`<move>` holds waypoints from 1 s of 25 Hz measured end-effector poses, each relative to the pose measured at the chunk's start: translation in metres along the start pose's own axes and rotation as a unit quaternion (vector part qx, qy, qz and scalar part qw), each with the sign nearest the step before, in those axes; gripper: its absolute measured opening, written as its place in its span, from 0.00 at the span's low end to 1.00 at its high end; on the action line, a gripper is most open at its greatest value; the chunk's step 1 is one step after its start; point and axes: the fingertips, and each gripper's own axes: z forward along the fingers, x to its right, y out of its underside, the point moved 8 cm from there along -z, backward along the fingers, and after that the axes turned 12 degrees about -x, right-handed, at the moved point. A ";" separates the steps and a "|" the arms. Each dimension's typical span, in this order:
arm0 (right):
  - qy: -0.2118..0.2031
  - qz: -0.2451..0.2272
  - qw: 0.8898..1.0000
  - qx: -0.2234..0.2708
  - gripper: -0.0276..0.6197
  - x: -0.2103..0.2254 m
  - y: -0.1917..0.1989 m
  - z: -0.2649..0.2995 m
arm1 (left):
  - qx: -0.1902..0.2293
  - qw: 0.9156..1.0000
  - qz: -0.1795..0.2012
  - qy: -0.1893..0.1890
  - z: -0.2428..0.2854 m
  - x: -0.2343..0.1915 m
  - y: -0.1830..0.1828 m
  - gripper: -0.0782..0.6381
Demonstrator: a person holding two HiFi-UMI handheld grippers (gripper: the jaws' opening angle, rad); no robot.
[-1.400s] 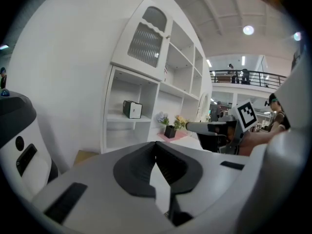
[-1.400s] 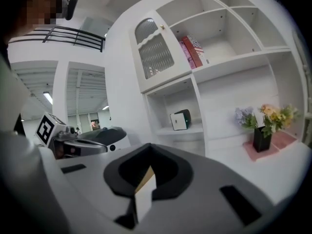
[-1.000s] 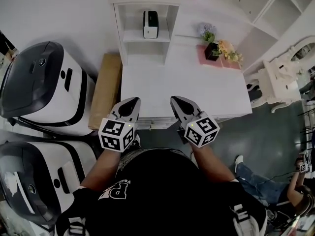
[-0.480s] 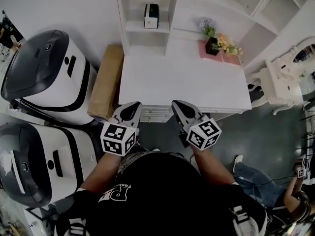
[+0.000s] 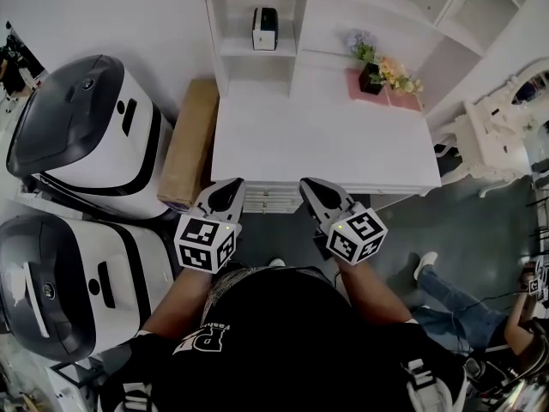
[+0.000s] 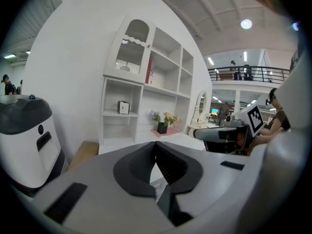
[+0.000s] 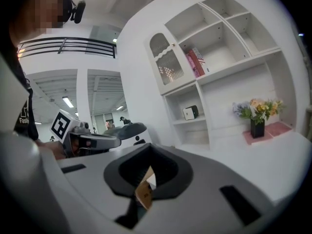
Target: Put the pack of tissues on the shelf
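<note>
Head view: pack of tissues [image 5: 264,28] upright on the shelf [image 5: 236,51], well beyond both jaws, across the desk [image 5: 326,144]. Left gripper [image 5: 237,183] and right gripper [image 5: 306,183] pressed closed, holding nothing. Seemingly done; nothing left.

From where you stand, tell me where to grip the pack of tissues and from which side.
Pinch the pack of tissues across its two upright sides, coming in from the compartment's open front. It stands upright on the shelf; side walls and a board above likely block other approaches.
</note>
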 end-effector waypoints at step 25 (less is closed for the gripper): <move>0.054 0.003 0.999 -0.002 0.05 -0.045 -0.008 0.033 | -0.005 0.999 0.023 0.038 -0.021 -0.057 -0.009 0.13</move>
